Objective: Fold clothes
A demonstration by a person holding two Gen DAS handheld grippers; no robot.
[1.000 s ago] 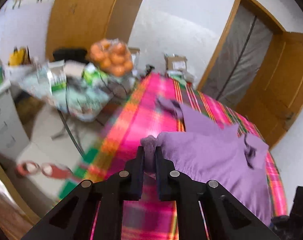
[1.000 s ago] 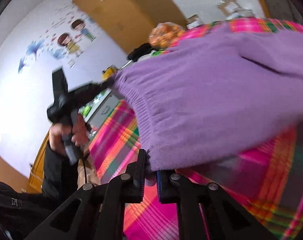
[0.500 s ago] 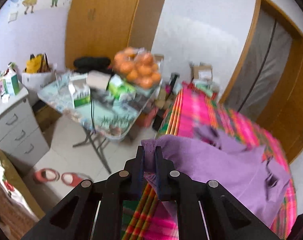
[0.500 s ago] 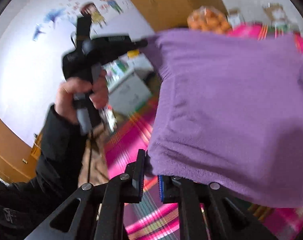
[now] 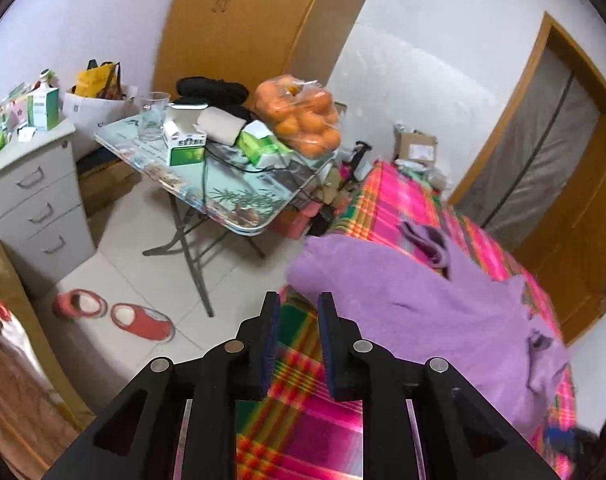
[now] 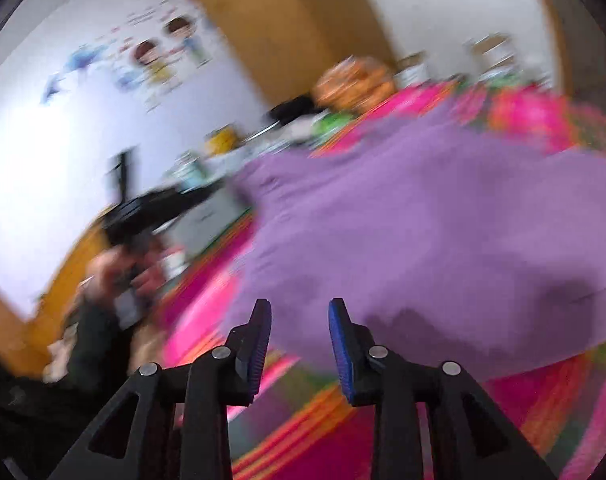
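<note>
A purple fleece garment (image 5: pixel 435 300) lies folded over on the pink plaid bedspread (image 5: pixel 303 412); in the blurred right wrist view the garment (image 6: pixel 423 232) fills the middle. My left gripper (image 5: pixel 299 308) sits just short of the garment's near corner, its jaws opening with nothing between them. My right gripper (image 6: pixel 299 312) is at the garment's near edge, its jaws opening wide and the cloth lying free just beyond the pads. The other hand-held gripper (image 6: pixel 151 212) and the hand holding it show at the left of the right wrist view.
Beside the bed stands a folding table (image 5: pixel 223 196) with a bag of oranges (image 5: pixel 303 116), boxes and a glass jug (image 5: pixel 153 116). A grey drawer unit (image 5: pixel 35 196) is at the left, red slippers (image 5: pixel 115 312) on the tiled floor. A wooden door (image 5: pixel 583 216) is at the right.
Both grippers held corners of the purple garment in the air; both have let go, and the garment now lies on the bedspread. The left gripper has swung toward the bed's edge.
</note>
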